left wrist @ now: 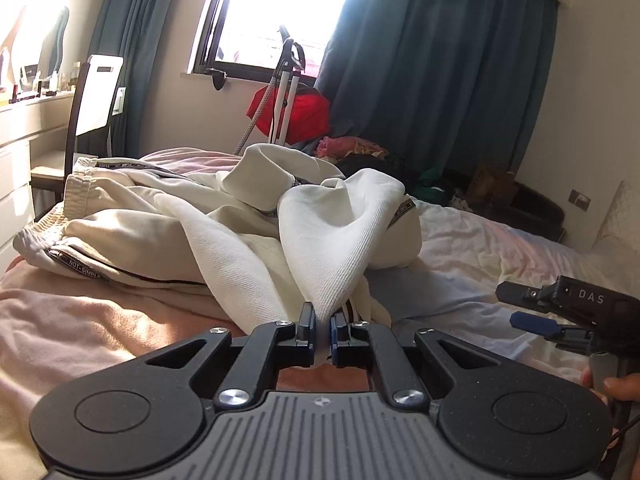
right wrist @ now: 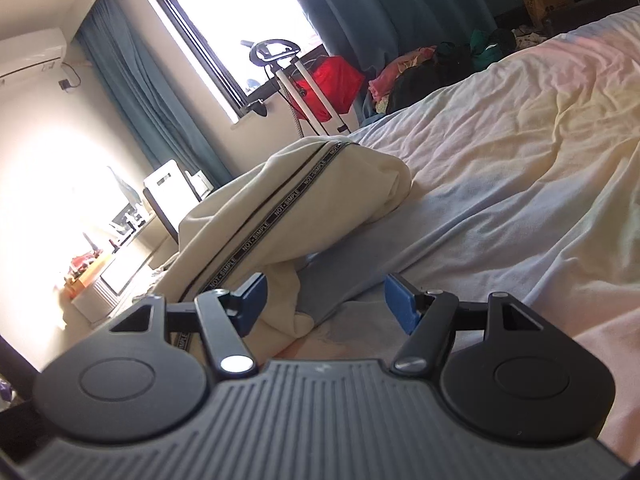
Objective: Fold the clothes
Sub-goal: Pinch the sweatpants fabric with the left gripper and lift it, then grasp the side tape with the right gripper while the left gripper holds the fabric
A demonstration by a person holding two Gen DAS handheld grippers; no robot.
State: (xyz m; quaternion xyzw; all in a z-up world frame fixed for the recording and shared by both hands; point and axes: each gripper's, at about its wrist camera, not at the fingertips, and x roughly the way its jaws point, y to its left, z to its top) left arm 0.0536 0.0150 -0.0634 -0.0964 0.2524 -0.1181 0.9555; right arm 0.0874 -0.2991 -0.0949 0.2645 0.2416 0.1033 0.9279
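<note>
Cream trousers (left wrist: 168,224) with a black lettered side stripe lie crumpled on the bed. My left gripper (left wrist: 323,320) is shut on a pinched fold of the cream cloth and lifts it into a peak. My right gripper (right wrist: 324,300) is open and empty, low over the sheet, with the trousers (right wrist: 280,204) just ahead and to its left. The right gripper also shows at the right edge of the left wrist view (left wrist: 532,312), apart from the cloth.
The bed has a pale wrinkled sheet (right wrist: 500,160) and a pink blanket (left wrist: 80,312). A garment steamer (left wrist: 286,92) and red bag (left wrist: 296,114) stand by the window. Clothes (left wrist: 360,150) are piled at the far edge. A chair (left wrist: 86,108) and dresser stand left.
</note>
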